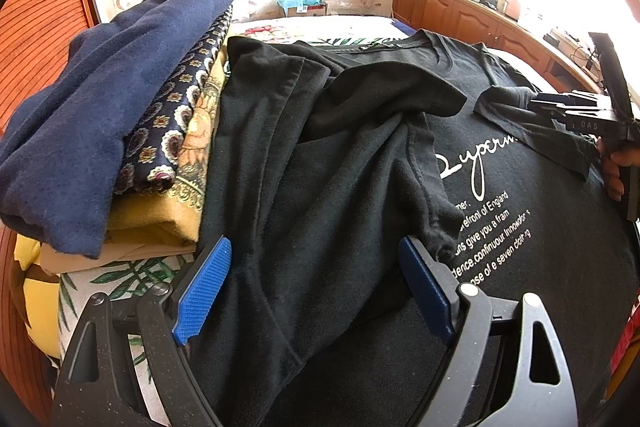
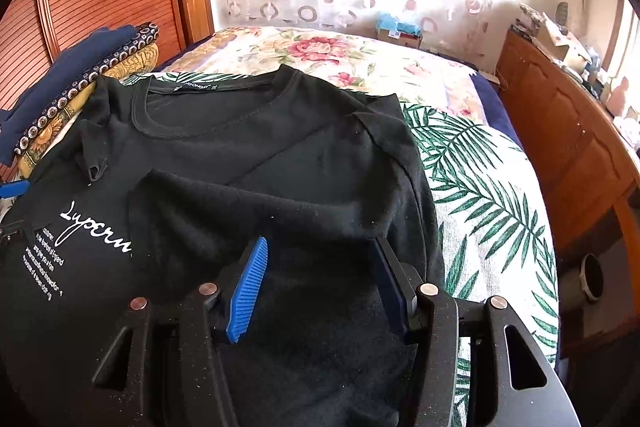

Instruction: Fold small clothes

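Through my left wrist camera the black T-shirt [image 1: 340, 155] lies spread on the bed beside a stack of folded clothes [image 1: 112, 123] at its left — soft, limp cotton, best pinched at a hem or sleeve edge — and my left gripper [image 1: 316, 287] hangs tilted down over it, jaws wide, holding nothing. Through the right, my right gripper [image 2: 320, 287] angles down above the folded-in right sleeve [image 2: 272, 195], jaws part open and empty.

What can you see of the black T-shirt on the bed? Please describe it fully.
The black T-shirt lies front up on the bed cover. It looks like soft cotton, with a round ribbed collar, a neck label and white printed text. Both sleeves are folded inward over the chest. Its far side touches a pile of folded clothes.
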`<state>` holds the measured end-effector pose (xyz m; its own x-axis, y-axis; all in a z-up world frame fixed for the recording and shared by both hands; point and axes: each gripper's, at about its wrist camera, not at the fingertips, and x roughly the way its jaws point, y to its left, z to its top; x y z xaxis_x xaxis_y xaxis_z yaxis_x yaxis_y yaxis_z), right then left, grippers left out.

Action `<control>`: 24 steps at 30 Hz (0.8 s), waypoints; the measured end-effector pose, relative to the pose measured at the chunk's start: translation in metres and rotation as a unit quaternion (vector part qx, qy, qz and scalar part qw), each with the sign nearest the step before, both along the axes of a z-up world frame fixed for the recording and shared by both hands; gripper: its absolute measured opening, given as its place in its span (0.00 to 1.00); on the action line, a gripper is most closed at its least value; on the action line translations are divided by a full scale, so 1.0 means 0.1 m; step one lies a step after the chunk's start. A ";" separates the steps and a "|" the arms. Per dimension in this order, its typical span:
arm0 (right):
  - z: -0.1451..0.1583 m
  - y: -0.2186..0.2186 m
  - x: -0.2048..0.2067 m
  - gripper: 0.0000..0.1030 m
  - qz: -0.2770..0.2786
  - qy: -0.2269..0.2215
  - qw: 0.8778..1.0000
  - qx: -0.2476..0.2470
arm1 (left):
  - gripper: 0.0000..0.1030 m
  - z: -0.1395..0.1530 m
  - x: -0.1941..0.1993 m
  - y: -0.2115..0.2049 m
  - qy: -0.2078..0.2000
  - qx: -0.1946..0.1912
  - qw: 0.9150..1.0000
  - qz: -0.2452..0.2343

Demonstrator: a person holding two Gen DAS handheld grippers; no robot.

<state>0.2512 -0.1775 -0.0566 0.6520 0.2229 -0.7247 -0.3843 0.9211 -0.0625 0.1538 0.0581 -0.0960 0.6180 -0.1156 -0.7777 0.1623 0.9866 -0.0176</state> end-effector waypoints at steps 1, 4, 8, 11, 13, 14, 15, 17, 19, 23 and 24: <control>0.00 -0.02 0.00 0.55 0.000 0.000 1.000 0.000 | 0.83 0.04 -0.02 0.01 -0.005 0.002 1.000 0.000; -0.01 -0.04 0.00 0.56 0.001 0.000 1.000 0.000 | 0.83 0.21 -0.09 0.06 -0.024 -0.011 1.000 -0.001; -0.01 -0.04 0.00 0.56 0.000 0.000 1.000 -0.002 | 0.83 0.46 -0.07 0.05 -0.045 -0.014 0.999 -0.008; 0.00 -0.05 0.01 0.56 0.000 0.000 1.000 -0.002 | 0.83 0.58 0.08 0.06 -0.053 -0.012 0.998 -0.007; 0.00 -0.05 0.01 0.56 0.000 0.000 1.000 -0.002 | 0.84 0.60 0.24 0.03 -0.061 -0.007 0.998 -0.008; 0.00 -0.05 0.01 0.56 0.000 0.000 1.000 -0.002 | 0.84 0.60 0.32 0.01 -0.058 -0.001 0.998 -0.012; 0.00 -0.05 0.01 0.56 0.000 0.000 1.000 -0.002 | 0.84 0.59 0.42 -0.01 -0.052 0.006 0.999 -0.015; 0.00 -0.05 0.01 0.56 0.000 0.000 1.000 -0.002 | 0.84 0.58 0.55 -0.03 -0.042 0.010 0.999 -0.016; 0.00 -0.05 0.01 0.56 0.000 -0.001 1.000 -0.002 | 0.84 0.57 0.71 -0.06 -0.029 0.008 0.999 -0.017; 0.00 -0.05 0.01 0.57 0.000 -0.001 1.000 -0.001 | 0.74 0.57 0.97 -0.12 -0.016 0.011 1.000 -0.024; 0.00 -0.05 0.01 0.57 0.000 -0.001 1.000 -0.002 | 0.72 0.56 1.06 -0.15 -0.009 0.014 0.999 -0.027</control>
